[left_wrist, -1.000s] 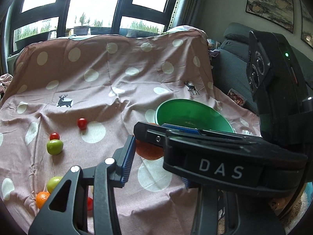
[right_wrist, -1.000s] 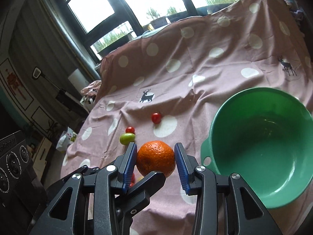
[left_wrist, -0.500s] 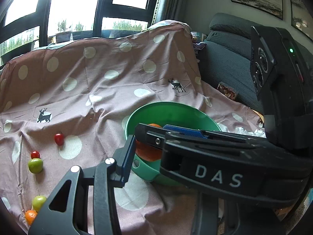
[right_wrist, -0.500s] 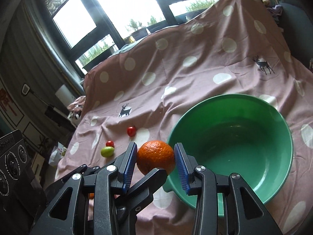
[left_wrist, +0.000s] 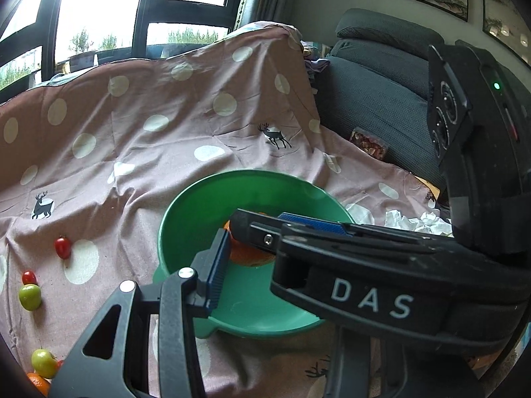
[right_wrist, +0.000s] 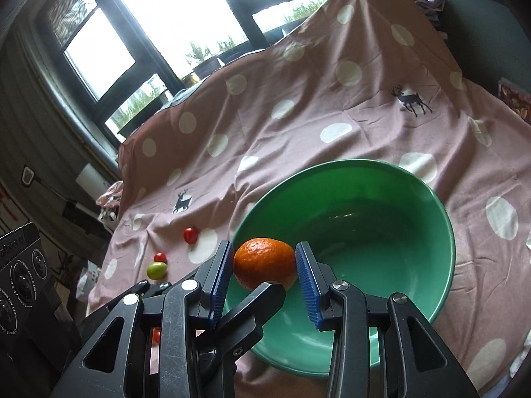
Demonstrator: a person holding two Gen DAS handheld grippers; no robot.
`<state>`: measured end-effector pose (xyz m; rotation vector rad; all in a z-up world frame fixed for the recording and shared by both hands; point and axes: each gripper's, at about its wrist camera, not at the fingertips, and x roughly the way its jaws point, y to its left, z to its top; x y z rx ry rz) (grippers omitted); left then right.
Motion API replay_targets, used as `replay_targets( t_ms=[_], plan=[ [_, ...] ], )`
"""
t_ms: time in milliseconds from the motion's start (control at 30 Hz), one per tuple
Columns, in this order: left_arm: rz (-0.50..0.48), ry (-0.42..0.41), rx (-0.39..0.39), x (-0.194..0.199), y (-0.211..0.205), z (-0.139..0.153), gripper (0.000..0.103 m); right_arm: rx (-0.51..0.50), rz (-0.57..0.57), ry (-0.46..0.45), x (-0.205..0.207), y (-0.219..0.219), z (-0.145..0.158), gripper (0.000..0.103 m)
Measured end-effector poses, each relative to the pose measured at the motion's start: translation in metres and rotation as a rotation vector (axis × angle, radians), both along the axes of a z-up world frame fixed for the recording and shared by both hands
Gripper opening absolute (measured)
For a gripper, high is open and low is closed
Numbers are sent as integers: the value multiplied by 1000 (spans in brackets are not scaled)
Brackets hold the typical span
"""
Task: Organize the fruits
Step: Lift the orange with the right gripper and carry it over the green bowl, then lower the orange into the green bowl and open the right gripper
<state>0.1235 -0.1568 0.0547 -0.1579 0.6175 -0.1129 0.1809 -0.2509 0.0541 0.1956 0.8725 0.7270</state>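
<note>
My right gripper (right_wrist: 264,267) is shut on an orange mandarin (right_wrist: 264,263) and holds it over the near left rim of the empty green bowl (right_wrist: 415,199). In the left wrist view the bowl (left_wrist: 205,199) sits ahead, and the right gripper's body with the mandarin (left_wrist: 247,253) crosses in front of it. Only one blue-padded finger (left_wrist: 217,268) of my left gripper shows; the other is hidden behind the right gripper. Red tomatoes (left_wrist: 62,247) and green fruits (left_wrist: 30,297) lie on the cloth to the left.
A pink polka-dot cloth (left_wrist: 149,126) with deer prints covers the surface. A dark sofa (left_wrist: 375,99) stands at the right, with crumpled white paper (left_wrist: 415,222) near it. Another green fruit (left_wrist: 43,363) and an orange (left_wrist: 38,384) lie at the near left.
Both grippers have moved right and forward. The mandarin in my right gripper went from over the cloth to over the bowl's rim. The loose fruits stayed put.
</note>
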Motion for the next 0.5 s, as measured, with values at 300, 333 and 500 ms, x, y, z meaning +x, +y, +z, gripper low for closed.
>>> replay_targets(
  t_ms=[300, 333, 500],
  plan=[
    [-40, 32, -36, 18, -9, -10, 41, -22, -33, 35, 13, -9, -9, 38],
    [-42, 35, -38, 19, -10, -10, 41, -30, -36, 32, 13, -9, -9, 38],
    [-46, 61, -53, 26, -12, -16, 41, -38, -46, 65, 20, -11, -17, 38]
  ],
)
